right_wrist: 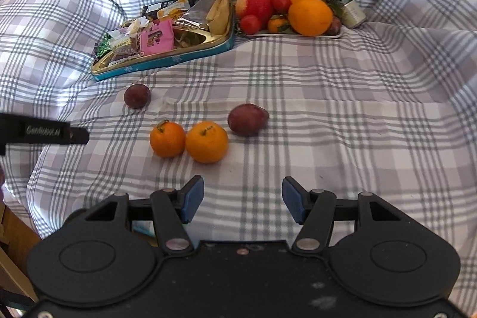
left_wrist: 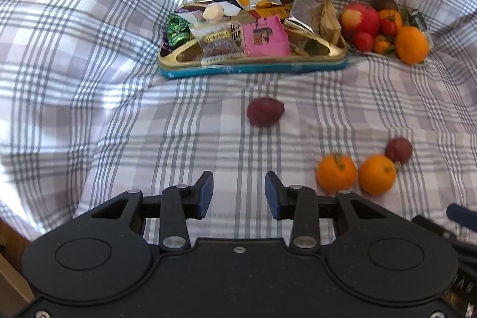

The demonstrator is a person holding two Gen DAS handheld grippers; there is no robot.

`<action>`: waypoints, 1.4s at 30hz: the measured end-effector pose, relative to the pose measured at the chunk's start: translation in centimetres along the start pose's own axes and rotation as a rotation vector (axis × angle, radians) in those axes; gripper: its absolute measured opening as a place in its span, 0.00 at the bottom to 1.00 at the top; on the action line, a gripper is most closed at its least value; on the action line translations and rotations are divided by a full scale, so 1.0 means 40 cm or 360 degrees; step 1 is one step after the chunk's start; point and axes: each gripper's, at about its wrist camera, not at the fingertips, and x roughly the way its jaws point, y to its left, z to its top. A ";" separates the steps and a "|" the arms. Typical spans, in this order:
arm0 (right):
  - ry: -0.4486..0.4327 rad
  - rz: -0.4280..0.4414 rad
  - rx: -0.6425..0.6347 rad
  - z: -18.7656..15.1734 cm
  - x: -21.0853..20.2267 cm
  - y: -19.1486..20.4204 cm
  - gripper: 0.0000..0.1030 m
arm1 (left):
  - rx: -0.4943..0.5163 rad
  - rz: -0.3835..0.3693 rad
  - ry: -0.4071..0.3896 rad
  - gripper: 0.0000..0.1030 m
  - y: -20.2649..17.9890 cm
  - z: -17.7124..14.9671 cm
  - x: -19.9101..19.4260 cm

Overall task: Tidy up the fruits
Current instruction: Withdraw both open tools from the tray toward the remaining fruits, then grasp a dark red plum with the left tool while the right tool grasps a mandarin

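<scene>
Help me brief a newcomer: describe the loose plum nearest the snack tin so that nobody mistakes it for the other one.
Start at the gold-and-teal snack tin on the checked bedspread. Just in front of its near corner lies a dark plum, alone on the cloth. The other plum lies beside two oranges, farther from the tin.

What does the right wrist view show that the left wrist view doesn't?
Only the right wrist view shows clearly the green drink can lying beside the fruit tray, plus the left gripper's black body entering from the left edge. Only the left wrist view shows a blue-padded tip of the right gripper at its right edge. Both show the snack tin, the heaped fruit tray, and four loose fruits on the checked bedsheet: two oranges and two plums. Both grippers are open.
</scene>
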 end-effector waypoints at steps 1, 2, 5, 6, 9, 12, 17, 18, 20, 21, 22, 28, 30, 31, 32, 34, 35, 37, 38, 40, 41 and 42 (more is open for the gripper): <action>0.0004 0.0006 0.0000 0.006 0.010 0.006 0.60 | -0.0001 -0.0008 -0.0005 0.45 0.001 0.012 0.011; 0.0005 0.0013 0.0000 0.011 0.020 0.010 0.60 | 0.0000 -0.0019 -0.0013 0.45 0.003 0.022 0.020; 0.0013 0.0022 -0.0007 0.029 0.050 0.026 0.60 | 0.0022 -0.0038 -0.0032 0.45 0.003 0.050 0.054; 0.0017 0.0025 -0.0010 0.035 0.062 0.031 0.60 | 0.0025 -0.0048 -0.0032 0.45 0.003 0.057 0.064; 0.0030 0.0025 -0.0014 0.046 0.088 0.042 0.60 | 0.0019 -0.0087 -0.0023 0.45 0.006 0.077 0.098; 0.0050 0.0027 -0.0017 0.054 0.115 0.050 0.60 | 0.0002 -0.0140 -0.0021 0.45 0.013 0.091 0.126; 0.0060 0.0043 -0.0038 0.061 0.147 0.063 0.60 | -0.0031 -0.0189 -0.0046 0.45 0.021 0.109 0.155; 0.0062 0.0047 -0.0042 0.061 0.152 0.066 0.60 | -0.0036 -0.0201 -0.0055 0.45 0.022 0.112 0.158; 0.0056 0.0044 -0.0049 0.060 0.158 0.070 0.60 | -0.0044 -0.0228 -0.0071 0.45 0.023 0.118 0.164; 0.0049 0.0041 -0.0057 0.059 0.162 0.073 0.60 | -0.0045 -0.0240 -0.0079 0.45 0.023 0.120 0.168; 0.0043 0.0038 -0.0064 0.057 0.164 0.074 0.60 | -0.0047 -0.0246 -0.0083 0.45 0.023 0.123 0.173; 0.0020 0.0022 -0.0102 0.057 0.184 0.084 0.61 | -0.0048 -0.0294 -0.0081 0.45 0.015 0.133 0.200; 0.0010 0.0016 -0.0110 0.058 0.187 0.083 0.62 | -0.0031 -0.0282 -0.0075 0.45 0.005 0.135 0.211; 0.0005 0.0016 -0.0111 0.058 0.189 0.083 0.62 | -0.0021 -0.0275 -0.0076 0.47 0.001 0.134 0.215; -0.0001 0.0017 -0.0112 0.058 0.190 0.082 0.62 | -0.0010 -0.0272 -0.0077 0.49 -0.003 0.134 0.219; -0.0016 0.0018 -0.0120 0.057 0.193 0.082 0.63 | 0.0003 -0.0260 -0.0080 0.51 -0.011 0.133 0.225; -0.0023 0.0018 -0.0128 0.056 0.194 0.083 0.63 | 0.0011 -0.0255 -0.0085 0.51 -0.014 0.133 0.227; -0.0037 0.0014 -0.0149 0.054 0.197 0.085 0.64 | 0.0026 -0.0247 -0.0092 0.51 -0.021 0.133 0.229; -0.0045 0.0011 -0.0161 0.054 0.199 0.086 0.64 | 0.0037 -0.0245 -0.0093 0.51 -0.024 0.133 0.231; -0.0063 0.0001 -0.0176 0.052 0.202 0.088 0.65 | 0.0049 -0.0237 -0.0101 0.51 -0.029 0.132 0.233; -0.0071 -0.0003 -0.0180 0.051 0.205 0.088 0.66 | 0.0057 -0.0233 -0.0105 0.51 -0.032 0.132 0.235; -0.0076 -0.0005 -0.0187 0.051 0.206 0.088 0.66 | 0.0068 -0.0234 -0.0106 0.51 -0.035 0.132 0.239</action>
